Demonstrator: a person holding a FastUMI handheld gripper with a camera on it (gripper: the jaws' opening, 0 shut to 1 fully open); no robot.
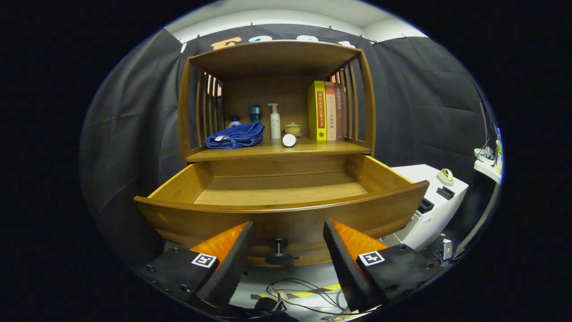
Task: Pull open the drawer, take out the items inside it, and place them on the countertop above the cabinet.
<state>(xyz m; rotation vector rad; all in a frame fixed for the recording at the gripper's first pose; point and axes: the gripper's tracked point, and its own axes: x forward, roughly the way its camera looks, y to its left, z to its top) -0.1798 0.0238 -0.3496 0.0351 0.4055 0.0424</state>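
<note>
The wooden drawer (pixel 281 214) of the cabinet stands pulled out toward me, and the part of its floor that I see is bare wood. Its dark knob (pixel 279 250) sits on the front panel, between my fingers and a little beyond them. My gripper (pixel 288 237) is open, its fingers spread either side of the knob and touching nothing. On the countertop (pixel 313 147) above the drawer lie a folded blue towel (pixel 235 135), a white pump bottle (pixel 275 121), a small white tube on its side (pixel 289 140), a small lidded pot (pixel 292 129) and two small bottles behind the towel.
Upright books (pixel 326 111) stand at the countertop's right end, under a wooden top shelf with slatted sides. A white machine (pixel 435 197) stands right of the drawer. Cables and yellow-black tape (pixel 304 293) lie on the floor below the drawer front.
</note>
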